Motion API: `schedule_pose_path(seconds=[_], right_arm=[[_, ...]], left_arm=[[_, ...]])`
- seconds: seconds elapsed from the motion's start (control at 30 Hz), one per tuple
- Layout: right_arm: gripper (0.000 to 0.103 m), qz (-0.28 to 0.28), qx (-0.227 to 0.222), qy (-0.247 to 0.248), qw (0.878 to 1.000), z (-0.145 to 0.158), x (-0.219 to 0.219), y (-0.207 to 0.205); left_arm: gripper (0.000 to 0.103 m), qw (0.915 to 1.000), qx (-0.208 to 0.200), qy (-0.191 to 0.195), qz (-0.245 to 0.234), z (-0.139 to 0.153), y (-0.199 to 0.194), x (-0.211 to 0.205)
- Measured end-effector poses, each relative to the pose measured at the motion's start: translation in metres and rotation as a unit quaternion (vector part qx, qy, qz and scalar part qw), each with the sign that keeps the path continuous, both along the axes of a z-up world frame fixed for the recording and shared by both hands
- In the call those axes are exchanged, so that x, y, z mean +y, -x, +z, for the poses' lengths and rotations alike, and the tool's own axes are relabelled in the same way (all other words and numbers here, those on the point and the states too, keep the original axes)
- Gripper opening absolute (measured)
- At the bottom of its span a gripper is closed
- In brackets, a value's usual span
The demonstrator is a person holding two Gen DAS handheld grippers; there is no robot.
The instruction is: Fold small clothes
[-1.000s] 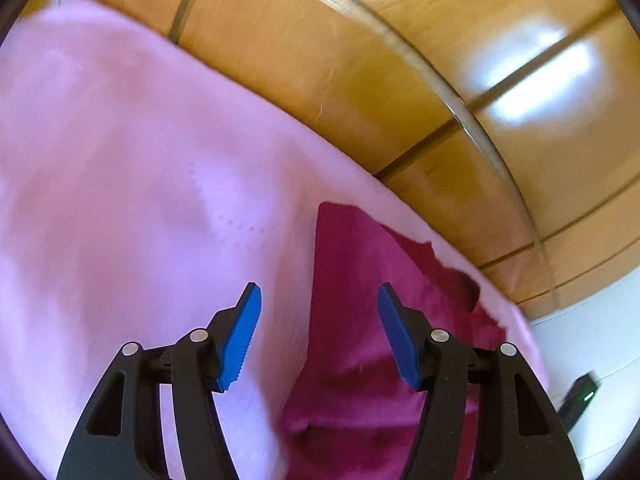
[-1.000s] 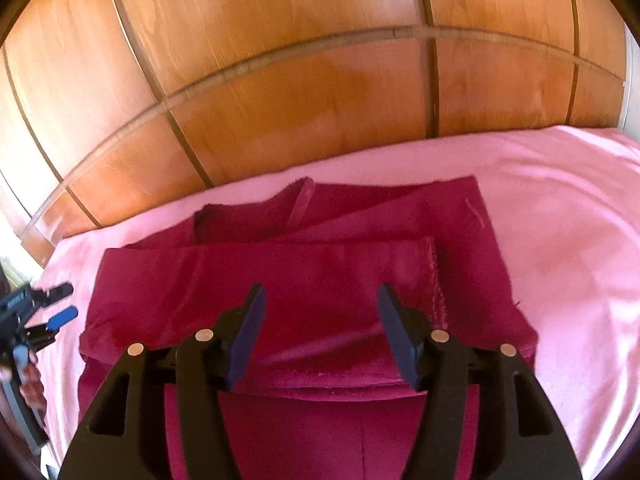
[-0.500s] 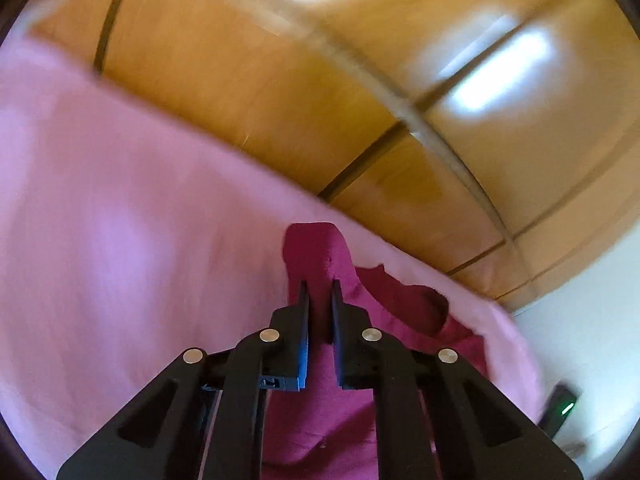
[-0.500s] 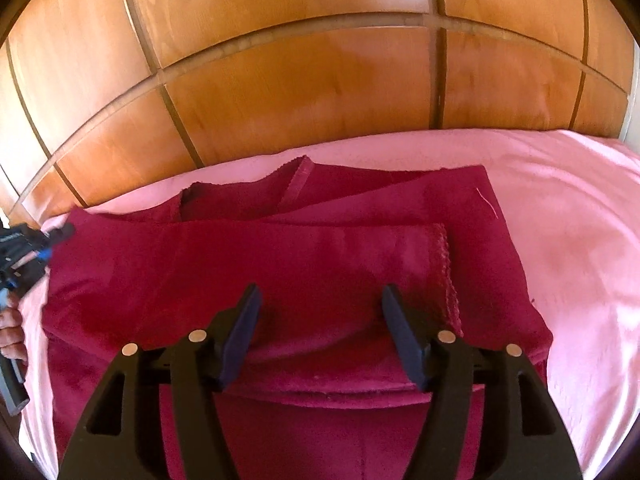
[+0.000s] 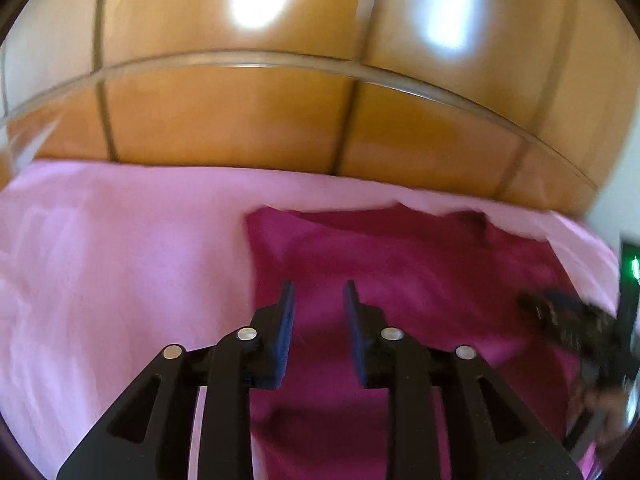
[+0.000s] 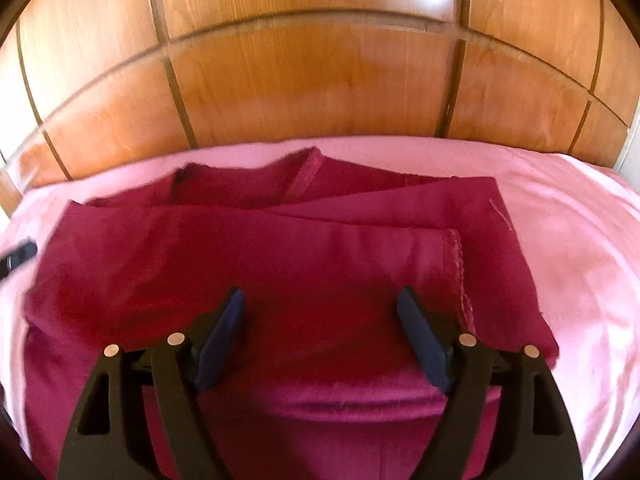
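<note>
— Left wrist view first: what are those blue-padded fingers [image 5: 285, 320] doing?

— The left gripper [image 5: 318, 300] has its jaws parting, a narrow gap between them with nothing pinched; it's let go. Behind the gap you only see the dark red cloth [image 5: 400, 280] lying below.

— And the other one?

— The right gripper [image 6: 320, 308] is spreading too, jaws wide, pads clear of the fabric. The folded red cloth [image 6: 300, 264] runs underneath and past both fingers, but neither pad presses on it.

— So where's the garment exactly?

— Flat on the pink sheet [image 6: 568, 240], folded into layers. From the right wrist view a stitched edge runs down the right side of the top layer, just right of the right finger, and a wider layer sticks out beyond it. At the far side a loose flap with a hemmed edge sits rumpled near the wooden panelling [image 6: 320, 88].

— Can you see one gripper from the other?

— Yes. At the far left edge of the right view, a black tip of the left tool pokes in beside the cloth's left end. In the left view, the right tool shows as a dark blur at the right, over the cloth. That picture is smeared, so I can't tell more.
</note>
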State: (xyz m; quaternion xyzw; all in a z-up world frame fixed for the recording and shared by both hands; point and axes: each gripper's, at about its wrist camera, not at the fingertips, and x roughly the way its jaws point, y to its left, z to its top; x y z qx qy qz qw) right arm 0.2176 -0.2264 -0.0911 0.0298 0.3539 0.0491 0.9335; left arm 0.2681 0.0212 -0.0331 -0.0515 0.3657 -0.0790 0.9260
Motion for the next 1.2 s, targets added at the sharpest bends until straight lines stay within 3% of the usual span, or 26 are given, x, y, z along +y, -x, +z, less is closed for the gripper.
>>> schedule_pose_path(seconds=[0.07,0.17,0.4,0.53,0.63,0.83,1.2], right_arm=[[0.083,0.011,-0.003,-0.006,1.000,0.002,0.005,0.010],[0.089,0.024,-0.010,0.019,0.999,-0.004,0.016,0.025],[0.094,0.023,-0.022,0.056,0.998,-0.022,0.025,0.025],[0.094,0.024,-0.023,0.046,0.998,-0.022,0.022,0.027],[0.094,0.023,-0.024,0.039,0.999,-0.019,0.020,0.030],[0.100,0.014,-0.037,0.022,0.999,-0.008,0.011,0.055],[0.100,-0.007,0.019,-0.006,1.000,-0.028,-0.028,0.095]], left_arm=[[0.047,0.9997,0.006,-0.018,-0.013,-0.007,0.006,-0.011],[0.047,0.9977,0.058,-0.034,-0.011,-0.035,0.002,-0.021],[0.048,0.9980,0.043,-0.045,0.011,-0.046,-0.001,-0.028],[0.048,0.9978,0.043,-0.036,0.035,-0.037,0.010,-0.028],[0.060,0.9976,0.027,-0.046,0.044,-0.027,0.031,-0.032],[0.060,0.9981,0.007,-0.040,0.047,-0.013,0.072,-0.032],[0.060,0.9985,0.016,-0.033,0.041,-0.015,0.114,-0.032]])
